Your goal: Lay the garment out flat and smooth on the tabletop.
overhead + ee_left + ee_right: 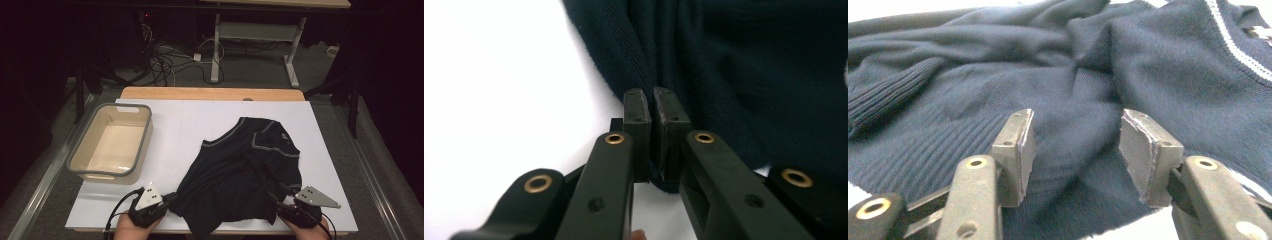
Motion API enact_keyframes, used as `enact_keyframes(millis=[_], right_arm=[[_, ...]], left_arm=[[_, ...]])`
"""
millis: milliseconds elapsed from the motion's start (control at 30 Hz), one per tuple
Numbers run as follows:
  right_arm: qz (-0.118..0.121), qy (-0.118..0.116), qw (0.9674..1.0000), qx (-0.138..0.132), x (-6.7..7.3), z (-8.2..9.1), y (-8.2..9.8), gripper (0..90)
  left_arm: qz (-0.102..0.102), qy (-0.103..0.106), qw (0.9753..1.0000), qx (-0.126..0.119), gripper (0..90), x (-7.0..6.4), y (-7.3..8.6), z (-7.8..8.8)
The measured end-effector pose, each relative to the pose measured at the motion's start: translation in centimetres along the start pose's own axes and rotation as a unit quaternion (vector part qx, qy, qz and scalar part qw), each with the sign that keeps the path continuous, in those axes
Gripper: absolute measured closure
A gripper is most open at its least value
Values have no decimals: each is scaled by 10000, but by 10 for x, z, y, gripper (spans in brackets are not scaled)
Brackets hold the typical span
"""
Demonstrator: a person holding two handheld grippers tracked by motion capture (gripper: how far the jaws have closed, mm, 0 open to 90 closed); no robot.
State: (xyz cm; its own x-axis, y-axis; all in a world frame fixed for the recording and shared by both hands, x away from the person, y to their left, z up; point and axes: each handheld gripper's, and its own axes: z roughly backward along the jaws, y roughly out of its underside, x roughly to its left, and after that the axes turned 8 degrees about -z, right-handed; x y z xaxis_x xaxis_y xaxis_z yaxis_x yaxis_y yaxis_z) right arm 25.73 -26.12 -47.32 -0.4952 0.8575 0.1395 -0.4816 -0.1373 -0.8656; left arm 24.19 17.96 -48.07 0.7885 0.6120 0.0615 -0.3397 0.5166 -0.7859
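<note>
Beige tub (111, 145) with grey rim on white tabletop (180, 125), left side; cables (165, 62) on floor beyond.

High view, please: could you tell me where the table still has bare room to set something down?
The white table top is bare between the basin and the dark sweater, along the far edge behind both, and in a strip right of the sweater. The basin itself holds nothing. The near edge is crowded: the left tool and right tool work at the sweater's hem.
</note>
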Motion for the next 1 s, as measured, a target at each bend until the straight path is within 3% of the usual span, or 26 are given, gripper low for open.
enact_keyframes(millis=[67,167,233,267,367,433,533,600,667,700,767,833,900,933,1000], right_arm=[[31,-36,10000,-32,2,-4,-3,486],[42,-42,10000,-24,3,-8,-6,482],[23,-19,10000,-5,2,-8,-6,482],[7,-11,10000,11,1,-8,-5,482],[-8,22,10000,39,-1,-5,-2,483],[-34,37,10000,16,-3,-2,-1,483],[-72,62,10000,-4,-5,3,1,483],[-80,88,9999,-18,-7,6,3,484],[-126,109,9999,-37,-9,9,4,484],[-144,124,9998,-49,-12,11,5,484],[-158,134,9998,-53,-13,12,5,484],[-175,147,9997,-48,-14,13,6,489],[-164,148,9997,-63,-15,14,6,507],[-158,144,9998,-59,-16,14,6,515],[-166,132,9998,-39,-16,14,6,529]], left_arm=[[66,22,10000,-16,837,-2,5,7],[175,66,9998,9,825,1,7,4],[215,148,9997,-30,704,6,0,-1],[214,135,9997,-36,606,9,-6,-4],[186,72,9995,-236,453,20,-28,-16],[180,30,9996,-211,394,29,-47,-29],[318,-222,9990,-216,371,46,-69,-55],[472,-349,9983,5,327,58,-80,-75],[614,-357,9971,269,343,68,-86,-95],[652,-295,9967,393,401,71,-87,-103],[669,-126,9950,725,428,74,-87,-117],[577,-110,9958,700,506,72,-86,-119],[456,104,9967,668,692,69,-84,-116],[409,116,9969,668,763,67,-84,-114],[245,112,9976,640,796,62,-81,-110]])
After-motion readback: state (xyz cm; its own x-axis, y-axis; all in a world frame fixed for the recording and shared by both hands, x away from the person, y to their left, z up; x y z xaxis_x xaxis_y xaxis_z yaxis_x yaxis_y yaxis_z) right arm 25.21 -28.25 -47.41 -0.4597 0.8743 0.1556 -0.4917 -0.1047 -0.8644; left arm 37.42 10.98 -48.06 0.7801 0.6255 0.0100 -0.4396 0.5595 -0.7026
